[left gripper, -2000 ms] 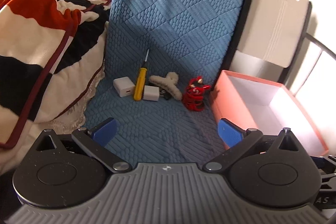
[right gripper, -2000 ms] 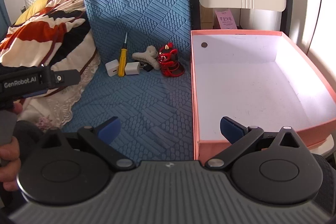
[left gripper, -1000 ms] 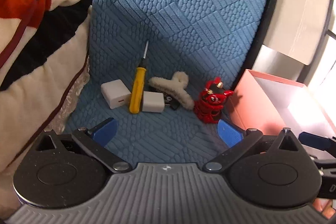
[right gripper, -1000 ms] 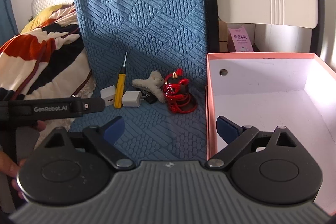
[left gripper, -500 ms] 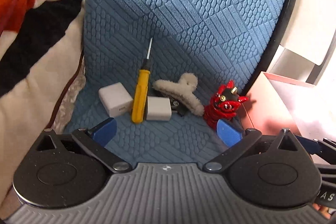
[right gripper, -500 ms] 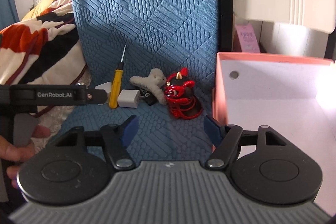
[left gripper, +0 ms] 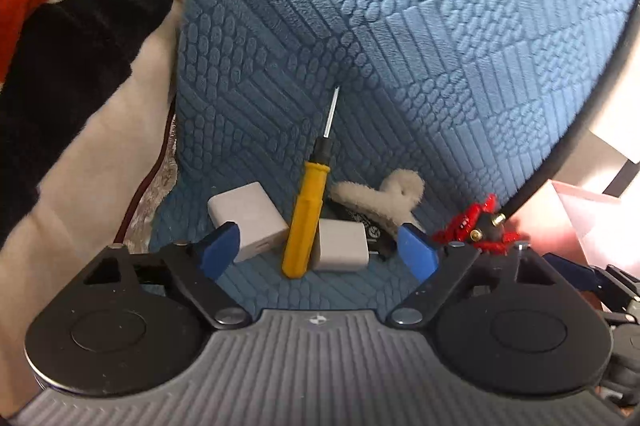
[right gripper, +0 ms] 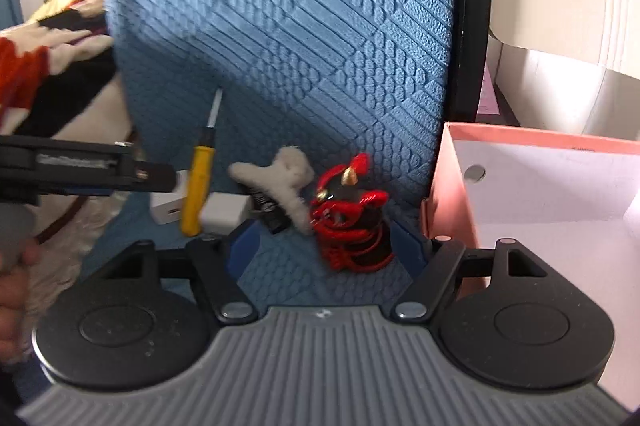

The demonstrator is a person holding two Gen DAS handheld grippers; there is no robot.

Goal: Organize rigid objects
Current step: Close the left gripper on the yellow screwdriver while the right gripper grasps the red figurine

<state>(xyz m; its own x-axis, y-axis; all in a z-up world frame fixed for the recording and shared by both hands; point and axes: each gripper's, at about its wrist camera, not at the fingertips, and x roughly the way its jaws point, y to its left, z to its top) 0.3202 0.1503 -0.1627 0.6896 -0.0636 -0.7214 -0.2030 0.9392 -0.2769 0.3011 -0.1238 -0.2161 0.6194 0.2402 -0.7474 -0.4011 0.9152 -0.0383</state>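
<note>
On the blue quilted seat [left gripper: 400, 26] lie a yellow screwdriver [left gripper: 298, 222], two white chargers [left gripper: 248, 216] [left gripper: 342, 244], a fluffy cream hair claw [left gripper: 384, 198] and a red toy figure [right gripper: 352, 222]. My left gripper [left gripper: 319, 248] hangs just before the screwdriver handle and chargers. Its jaws are closing, wide apart, with the pads touching nothing. My right gripper [right gripper: 326, 246] straddles the red toy. Its jaws are opening, with a gap on each side of the toy. In the left wrist view the toy [left gripper: 476, 222] sits just right of the right fingertip.
A pink box [right gripper: 540, 138] with a white inside stands right of the seat, close to the toy. A striped red, black and cream blanket [left gripper: 60, 46] is heaped along the left. A hand [right gripper: 12, 266] holds the left tool at the left edge.
Both grippers have come forward and down toward the objects, which now loom larger. The left jaws have narrowed around the screwdriver and chargers. The right jaws narrowed and now flank the red toy.
</note>
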